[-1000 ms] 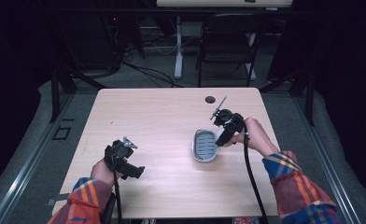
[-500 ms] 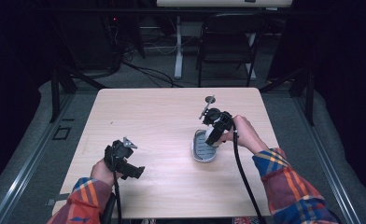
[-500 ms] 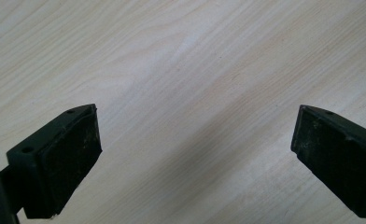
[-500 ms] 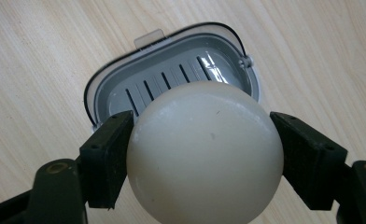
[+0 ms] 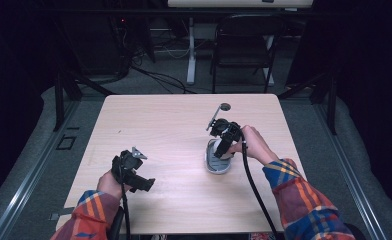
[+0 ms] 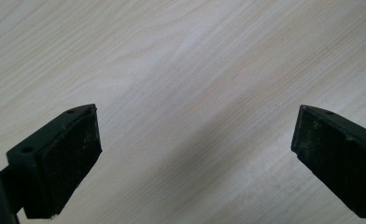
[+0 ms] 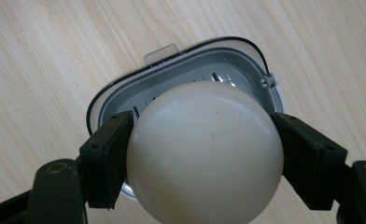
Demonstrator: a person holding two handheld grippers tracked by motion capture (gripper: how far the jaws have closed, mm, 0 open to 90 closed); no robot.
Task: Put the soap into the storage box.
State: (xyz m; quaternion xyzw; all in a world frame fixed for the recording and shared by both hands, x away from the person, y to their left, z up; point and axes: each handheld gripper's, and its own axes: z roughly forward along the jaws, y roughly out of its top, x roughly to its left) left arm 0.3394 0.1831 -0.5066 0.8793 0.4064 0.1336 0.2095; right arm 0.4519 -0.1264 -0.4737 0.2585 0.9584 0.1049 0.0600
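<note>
Now right gripper (image 7: 204,154) clamps white egg (image 7: 204,149); left gripper (image 6: 195,154) wide apart.

No lettering, label, brand or number is legible anywhere I look. My table (image 5: 164,125) is plain pale wood. The white ball (image 7: 204,149) I hold carries no print.

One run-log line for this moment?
right tool: shut on egg | above grey slicer | left tool: open, idle | table
</note>
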